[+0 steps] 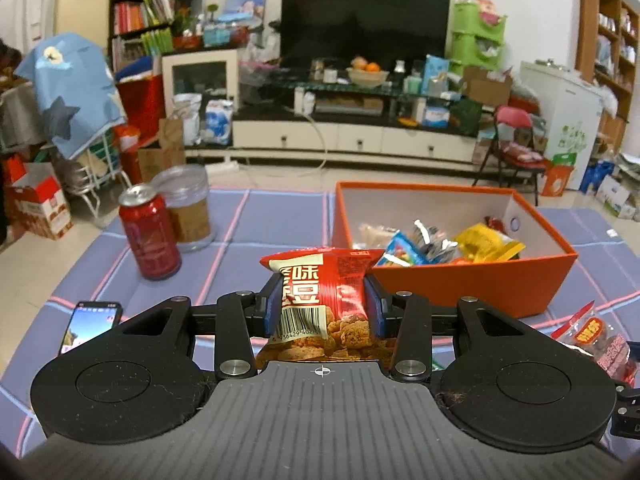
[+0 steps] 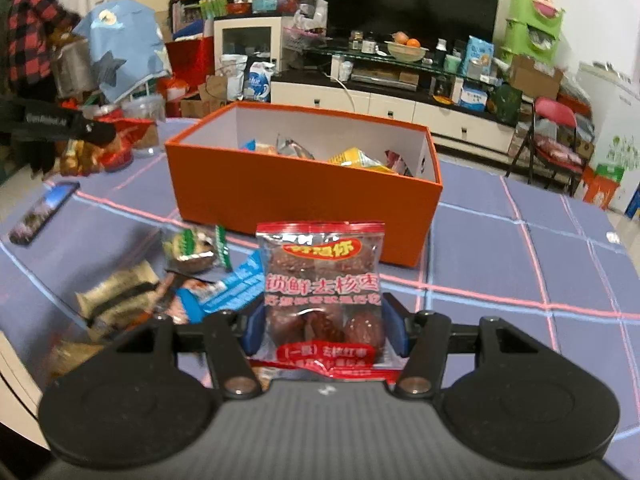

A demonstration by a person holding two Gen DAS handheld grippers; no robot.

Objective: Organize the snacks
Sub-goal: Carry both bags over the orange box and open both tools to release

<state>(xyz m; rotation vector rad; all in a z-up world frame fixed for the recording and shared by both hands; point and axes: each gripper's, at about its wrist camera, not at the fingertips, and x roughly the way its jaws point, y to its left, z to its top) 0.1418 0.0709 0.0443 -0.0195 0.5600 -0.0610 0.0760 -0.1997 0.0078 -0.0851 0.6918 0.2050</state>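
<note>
Left gripper (image 1: 323, 304): clamped on a red snack bag (image 1: 320, 300), held near the orange box (image 1: 460, 284)
Right gripper (image 2: 322, 330): clamped on a date packet (image 2: 322, 292) (upright), held before the box
Box: snacks already inside

Lower edge of the red crinkled snack packet with barcode (image 1: 320, 312) hidden behind the gripper body. Black smartphone with lit screen (image 1: 90, 326) partly covered by the finger linkage. Smeared by blur: loose wrapped snacks in beige, green and blue foil (image 2: 168, 280). Half hidden inside the orange rectangular cardboard box (image 2: 296, 196): packets, printing unreadable.
</note>
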